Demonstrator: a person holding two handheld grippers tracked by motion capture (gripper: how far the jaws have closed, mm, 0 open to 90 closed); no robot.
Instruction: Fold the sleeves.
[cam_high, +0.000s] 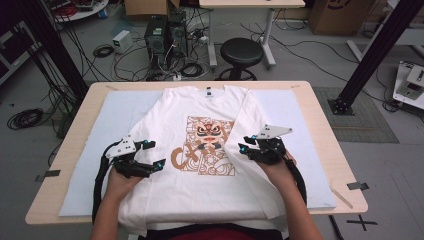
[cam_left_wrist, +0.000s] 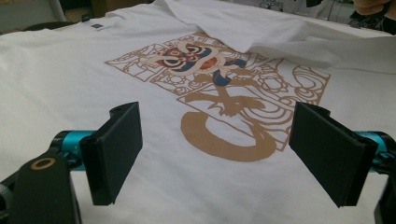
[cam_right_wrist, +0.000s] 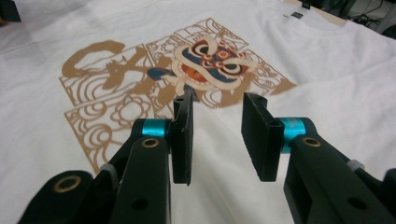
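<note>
— So, where is the shirt (cam_high: 200, 190)?

— It lies flat on its back on a pale blue mat (cam_high: 95, 150), and the mat lies on the wooden table (cam_high: 65, 145). The neck points away from the person. The picture on the shirt (cam_high: 205, 147) faces up.

— Is it all flat?

— No. The sleeve side on the person's right (cam_high: 250, 125) is folded in over the front. Its edge touches the picture.

— What is the left gripper (cam_high: 147, 156) doing?

— It sits just above the shirt, on the left side of the picture. Its jaws are spread wide and hold nothing. You can see the cloth right between them in the left gripper view.

— And the right gripper (cam_high: 241, 144)?

— It is by the folded edge. Its jaws have a small gap, and nothing is in it. The cloth lies under them.

— Why are they there?

— I think the person is folding the shirt. The left side is not folded yet, so the wide jaws may be ready to pinch it.
</note>
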